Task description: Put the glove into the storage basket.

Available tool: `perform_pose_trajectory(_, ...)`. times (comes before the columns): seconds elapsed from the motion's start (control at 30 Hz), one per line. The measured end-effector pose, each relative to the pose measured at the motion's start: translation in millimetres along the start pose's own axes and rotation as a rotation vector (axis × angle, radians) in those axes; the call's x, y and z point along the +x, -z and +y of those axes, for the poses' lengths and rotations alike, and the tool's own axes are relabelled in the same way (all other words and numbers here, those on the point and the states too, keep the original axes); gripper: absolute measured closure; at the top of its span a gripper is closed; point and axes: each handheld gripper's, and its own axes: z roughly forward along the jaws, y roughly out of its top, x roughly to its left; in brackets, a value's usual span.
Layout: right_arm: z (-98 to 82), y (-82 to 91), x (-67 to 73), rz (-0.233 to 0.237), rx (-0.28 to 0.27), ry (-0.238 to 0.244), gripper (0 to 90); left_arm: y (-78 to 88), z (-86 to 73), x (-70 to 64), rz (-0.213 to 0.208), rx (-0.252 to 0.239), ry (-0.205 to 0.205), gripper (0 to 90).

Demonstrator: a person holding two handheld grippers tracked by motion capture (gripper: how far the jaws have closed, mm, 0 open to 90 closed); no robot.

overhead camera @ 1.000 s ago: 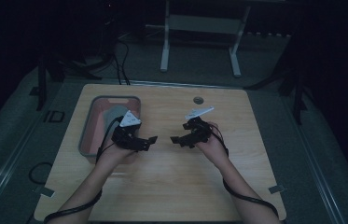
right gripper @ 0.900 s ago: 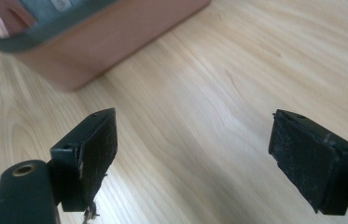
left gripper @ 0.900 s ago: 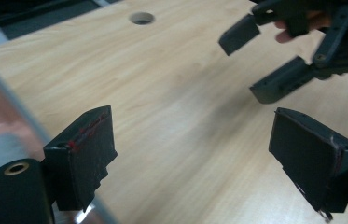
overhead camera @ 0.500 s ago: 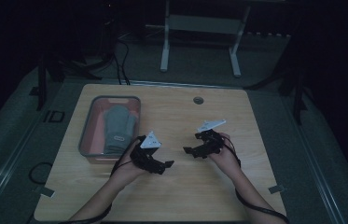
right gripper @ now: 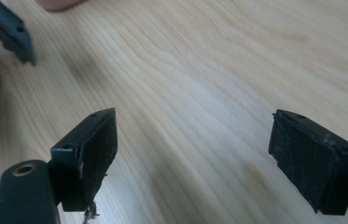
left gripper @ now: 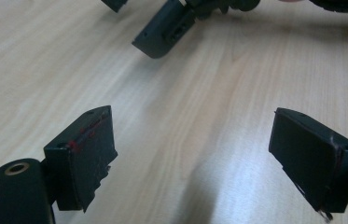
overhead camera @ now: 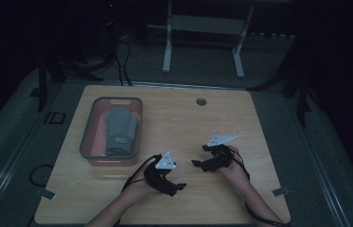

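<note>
Here both grippers hang low over the bare front half of the bench [overhead camera: 259, 118], facing each other, their jaws apart with nothing between them. The left gripper [overhead camera: 180, 186] and right gripper [overhead camera: 196, 163] look parked, probably because the grey mitten [overhead camera: 120, 130] already lies flat in the tray [overhead camera: 87, 135] by the bench's left edge, well apart from both. The high view alone gives tray and mitten; the left gripper view catches the other gripper's jaw tip ahead, and both close views show clean wood under the pads [right gripper: 99, 149]
</note>
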Motion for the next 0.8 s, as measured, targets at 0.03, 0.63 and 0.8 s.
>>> perform_pose_trajectory(0.03,-2.7,1.2,0.1,-0.001,-0.004,-0.003,15.5,-1.2,-0.9,-1.6,0.001,0.008,-0.009,14.8)
perform_pose_trajectory(0.63,-33.4,17.3,-0.2,-0.018,-0.021,-0.018,15.4,-6.0,-15.9,-5.5,-0.017,0.055,0.0,13.4)
perform_pose_trajectory(0.8,-39.5,23.3,0.9,-0.031,-0.032,-0.011,14.7,-5.9,-17.7,-6.4,-0.02,0.063,-0.008,13.2)
